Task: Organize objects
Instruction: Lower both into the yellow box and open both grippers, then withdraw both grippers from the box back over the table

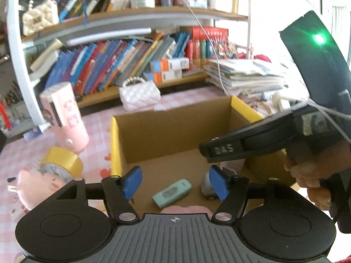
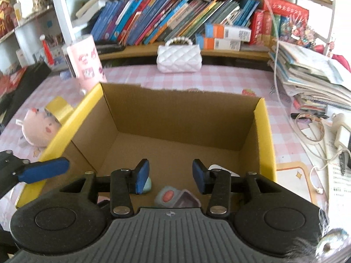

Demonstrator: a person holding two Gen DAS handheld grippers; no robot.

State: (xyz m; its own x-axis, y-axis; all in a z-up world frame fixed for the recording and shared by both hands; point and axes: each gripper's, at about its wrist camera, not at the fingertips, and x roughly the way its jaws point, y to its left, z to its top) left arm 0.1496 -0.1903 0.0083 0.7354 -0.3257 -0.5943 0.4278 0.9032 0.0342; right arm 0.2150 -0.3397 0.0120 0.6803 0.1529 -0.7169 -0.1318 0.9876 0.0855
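Note:
An open cardboard box [image 1: 175,129] with yellow flaps sits on the pink checked table; it also shows in the right wrist view [image 2: 179,120]. Inside lie a teal remote-like device [image 1: 171,192], a small grey toy [image 1: 207,186] and a grey item with a red button [image 2: 167,196]. My left gripper [image 1: 175,184] is open and empty above the box's near edge. My right gripper [image 2: 170,175] is open and empty over the box's inside; its body [image 1: 252,144] also shows in the left wrist view. A pink tumbler [image 1: 65,118], yellow tape roll [image 1: 63,161] and pink plush [image 1: 37,186] lie left of the box.
A white quilted purse [image 2: 178,58] stands behind the box. Bookshelves [image 2: 175,17] line the back. A stack of books and papers [image 2: 307,74] and cables with a charger [image 2: 329,131] lie right of the box.

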